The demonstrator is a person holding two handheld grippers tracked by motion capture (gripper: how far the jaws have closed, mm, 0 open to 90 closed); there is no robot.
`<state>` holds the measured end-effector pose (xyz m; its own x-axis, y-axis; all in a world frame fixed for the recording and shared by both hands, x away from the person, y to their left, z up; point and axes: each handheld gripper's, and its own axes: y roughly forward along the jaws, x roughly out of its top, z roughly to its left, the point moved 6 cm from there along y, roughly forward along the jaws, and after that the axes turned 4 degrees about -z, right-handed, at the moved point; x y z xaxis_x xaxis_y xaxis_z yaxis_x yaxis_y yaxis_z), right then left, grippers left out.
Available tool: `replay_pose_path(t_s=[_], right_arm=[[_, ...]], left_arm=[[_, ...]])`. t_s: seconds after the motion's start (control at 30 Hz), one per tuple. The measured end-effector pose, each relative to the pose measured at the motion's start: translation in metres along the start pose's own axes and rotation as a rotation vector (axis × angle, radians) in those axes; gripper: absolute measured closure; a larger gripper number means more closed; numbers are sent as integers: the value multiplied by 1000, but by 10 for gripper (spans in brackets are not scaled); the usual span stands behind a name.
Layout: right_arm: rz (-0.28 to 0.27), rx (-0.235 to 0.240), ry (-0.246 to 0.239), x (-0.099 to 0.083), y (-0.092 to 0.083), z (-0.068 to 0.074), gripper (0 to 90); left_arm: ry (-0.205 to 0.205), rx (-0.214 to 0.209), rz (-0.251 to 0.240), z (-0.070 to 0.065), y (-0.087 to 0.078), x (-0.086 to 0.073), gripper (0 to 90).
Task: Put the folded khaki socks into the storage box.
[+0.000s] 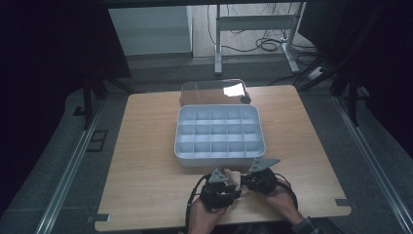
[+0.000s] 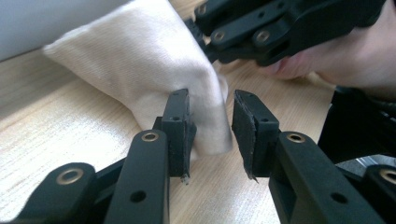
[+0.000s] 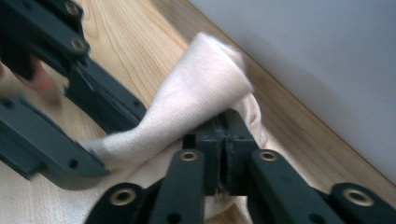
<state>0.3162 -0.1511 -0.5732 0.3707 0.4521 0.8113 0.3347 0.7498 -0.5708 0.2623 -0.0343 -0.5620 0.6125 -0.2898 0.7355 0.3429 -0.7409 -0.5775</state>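
A small cream cloth (image 1: 233, 174) lies on the wooden table (image 1: 146, 165), just in front of the divided tray's (image 1: 177, 142) near wall. In the right gripper view the cloth (image 3: 196, 93) is bunched up, and my right gripper (image 3: 226, 117) is shut on a fold of it. My left gripper (image 2: 212, 100) stands open: the cloth (image 2: 154, 60) hangs between its jaws, close against the left pad (image 2: 180, 121) and clear of the right pad. Both grippers meet at the cloth, left gripper (image 1: 233, 184) beside right gripper (image 1: 243, 179).
The pale grey tray has several empty compartments and sits mid-table. Its clear lid (image 1: 209, 90) lies behind it with a small dark object (image 1: 246, 99) at its right corner. The table's front edge (image 1: 219, 225) runs just behind the hands.
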Motion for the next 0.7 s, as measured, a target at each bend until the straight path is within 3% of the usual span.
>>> replay_pose_path(t_s=[0.23, 0.43, 0.7], right_arm=[[-40, -22, 38, 9, -18, -10, 869], [-16, -66, 21, 8, -26, -13, 899], [30, -58, 20, -8, -19, -10, 899]], left_arm=[[20, 21, 17, -1, 4, -1, 659], [41, 40, 22, -3, 4, 1, 651], [85, 77, -15, -12, 5, 9, 545]])
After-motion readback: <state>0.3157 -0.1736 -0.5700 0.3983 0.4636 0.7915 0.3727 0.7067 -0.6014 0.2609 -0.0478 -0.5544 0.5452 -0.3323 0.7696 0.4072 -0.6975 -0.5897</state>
